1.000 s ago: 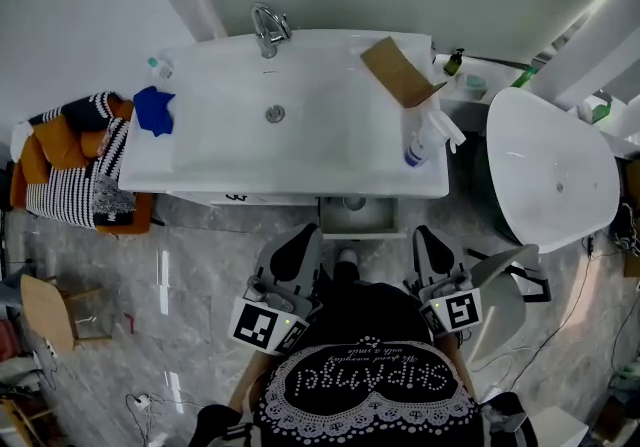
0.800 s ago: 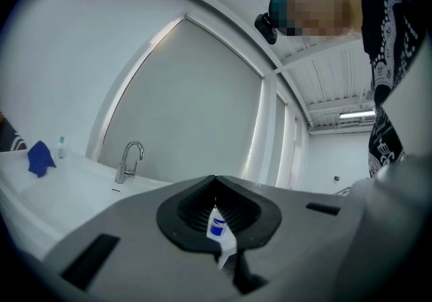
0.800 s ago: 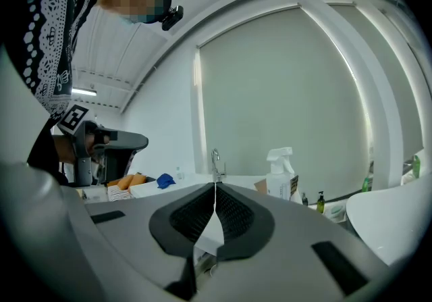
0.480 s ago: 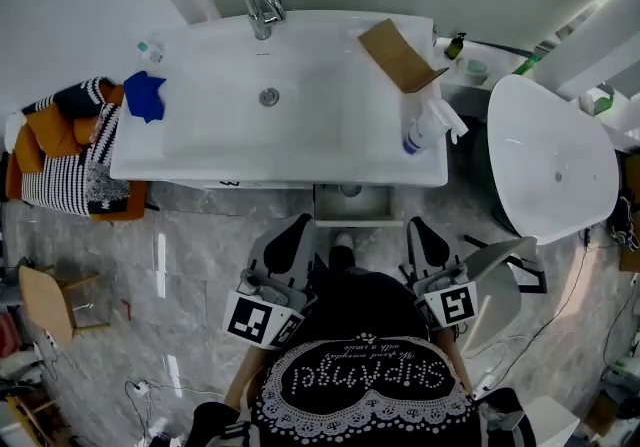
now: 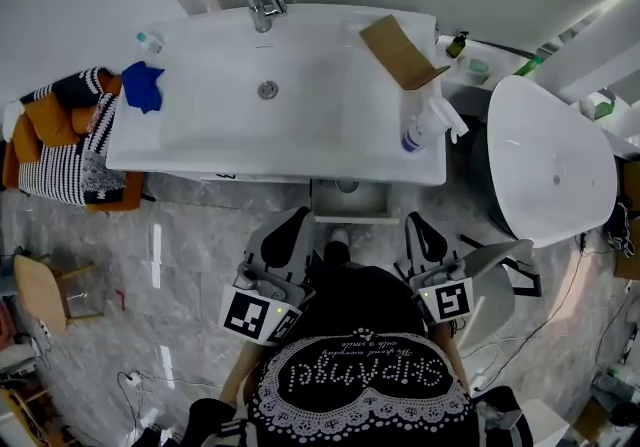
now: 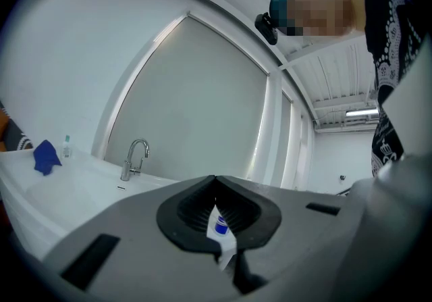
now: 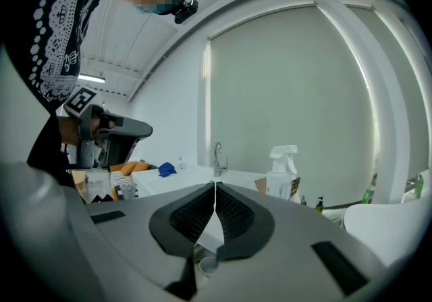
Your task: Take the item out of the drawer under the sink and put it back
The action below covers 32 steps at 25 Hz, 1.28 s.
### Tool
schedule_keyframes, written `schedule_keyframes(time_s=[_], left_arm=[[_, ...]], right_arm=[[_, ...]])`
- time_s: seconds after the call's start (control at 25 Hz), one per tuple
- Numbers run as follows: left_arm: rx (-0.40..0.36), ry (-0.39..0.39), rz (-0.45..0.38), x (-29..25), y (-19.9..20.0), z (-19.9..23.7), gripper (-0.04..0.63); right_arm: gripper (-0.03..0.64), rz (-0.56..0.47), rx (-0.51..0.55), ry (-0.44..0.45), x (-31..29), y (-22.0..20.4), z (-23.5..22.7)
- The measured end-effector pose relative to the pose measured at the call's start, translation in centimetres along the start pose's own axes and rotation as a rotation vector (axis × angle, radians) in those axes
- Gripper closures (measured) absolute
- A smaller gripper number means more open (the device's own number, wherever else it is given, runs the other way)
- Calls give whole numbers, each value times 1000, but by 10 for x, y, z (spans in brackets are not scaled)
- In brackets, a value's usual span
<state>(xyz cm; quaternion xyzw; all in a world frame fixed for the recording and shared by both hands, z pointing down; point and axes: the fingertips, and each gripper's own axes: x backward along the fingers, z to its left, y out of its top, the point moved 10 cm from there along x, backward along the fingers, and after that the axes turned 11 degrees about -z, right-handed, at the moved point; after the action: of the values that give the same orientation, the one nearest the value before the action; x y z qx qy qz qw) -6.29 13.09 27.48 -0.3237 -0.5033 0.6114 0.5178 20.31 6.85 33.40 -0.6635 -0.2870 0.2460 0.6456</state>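
Note:
The white drawer [image 5: 348, 205] under the sink [image 5: 300, 135] stands pulled open, with a small round pale item [image 5: 347, 186] showing in it just below the sink's edge. My left gripper [image 5: 296, 227] hangs in front of the drawer's left side, jaws shut and empty. My right gripper [image 5: 419, 228] hangs to the drawer's right, also shut on nothing. In the left gripper view the left gripper [image 6: 216, 179] has its tips together. In the right gripper view the right gripper [image 7: 214, 184] is closed too, and a pale cup-like rim [image 7: 207, 265] shows below it.
On the sink counter stand a spray bottle [image 5: 421, 129], an open cardboard box [image 5: 401, 54], a blue cloth [image 5: 142, 87] and the faucet [image 5: 262, 3]. A white tub [image 5: 550, 160] lies to the right. A striped and orange pile [image 5: 60, 140] lies left, a wooden chair [image 5: 40, 297] further left.
The sink and drawer have slid slightly up in the head view. Both grippers keep about the same places before the drawer and stay shut.

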Motion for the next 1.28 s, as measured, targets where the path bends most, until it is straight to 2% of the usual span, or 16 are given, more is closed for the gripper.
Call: schedule_keyframes(time_s=[0.2,0.48,0.8,0.96,1.08,1.28], left_arm=[[-10,19,-18,1,0,0,591],[-14,64,-4,5,2,6,591],[-18,92,-13,6,6,13,591],[-21,108,-5,7,8,18,591],[-20,119,2,8,8,21,591],[-25,131,23,12,7,21,591]], right_arm=[[597,25,52,49,-6,-5,-2],[595,71,193,160,-23,-15,1],[595,313,386,317,-44,-50,6],[594,376,373,369,-56,-71,7],[594,386,355,383,-62,-87,5],[593,428,398,429,-69,-110,5]])
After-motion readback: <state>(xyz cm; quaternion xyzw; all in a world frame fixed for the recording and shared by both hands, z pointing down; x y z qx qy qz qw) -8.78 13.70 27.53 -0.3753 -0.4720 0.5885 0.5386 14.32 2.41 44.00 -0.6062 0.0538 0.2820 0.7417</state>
